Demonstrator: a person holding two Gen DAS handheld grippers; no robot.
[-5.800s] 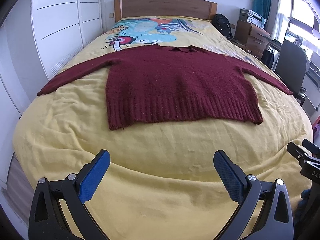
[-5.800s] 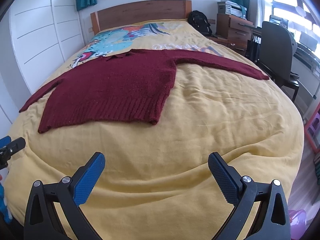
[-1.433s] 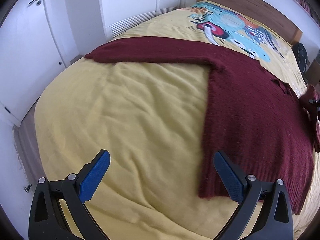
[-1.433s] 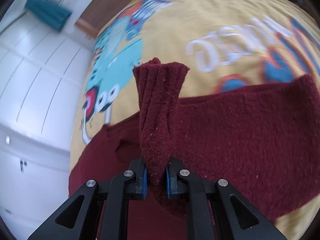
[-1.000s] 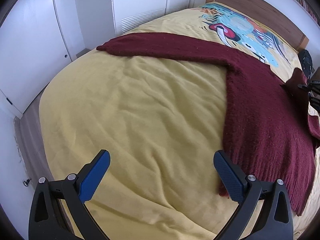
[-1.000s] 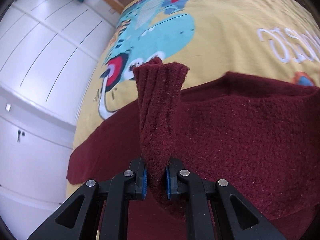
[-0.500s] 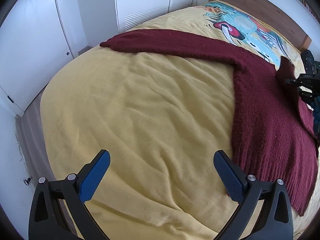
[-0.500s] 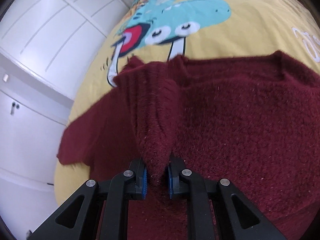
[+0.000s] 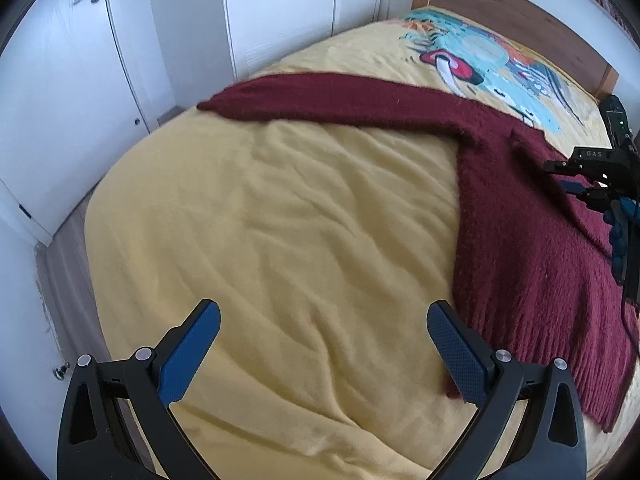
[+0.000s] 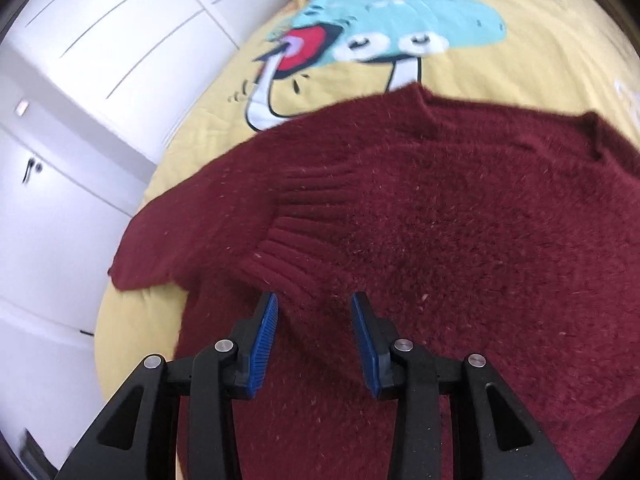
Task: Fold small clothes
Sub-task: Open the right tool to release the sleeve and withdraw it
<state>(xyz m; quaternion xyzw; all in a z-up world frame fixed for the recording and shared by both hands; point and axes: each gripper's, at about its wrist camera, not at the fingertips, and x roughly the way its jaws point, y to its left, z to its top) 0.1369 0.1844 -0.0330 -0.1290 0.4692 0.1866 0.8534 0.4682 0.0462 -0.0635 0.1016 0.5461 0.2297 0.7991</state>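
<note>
A dark red knitted sweater point(image 9: 528, 248) lies on the yellow bedspread point(image 9: 300, 220). Its left sleeve point(image 9: 328, 96) stretches out flat toward the wardrobe side. In the right wrist view the right sleeve's ribbed cuff point(image 10: 304, 236) lies folded across the sweater's body point(image 10: 480, 240). My right gripper point(image 10: 314, 320) is open just behind the cuff, holding nothing; it also shows in the left wrist view point(image 9: 576, 184) over the sweater. My left gripper point(image 9: 320, 344) is wide open and empty above bare bedspread, by the sweater's bottom hem corner point(image 9: 456, 388).
White wardrobe doors point(image 9: 280, 12) stand close along the bed's left side, with a strip of floor point(image 9: 68, 264) between. A wooden headboard point(image 9: 520, 12) is at the far end. The bedspread has a cartoon print point(image 10: 400, 28) beyond the collar.
My right gripper carried the right cuff across the sweater, laid it on the body and opened. My left gripper stayed open, its view drifting slightly.
</note>
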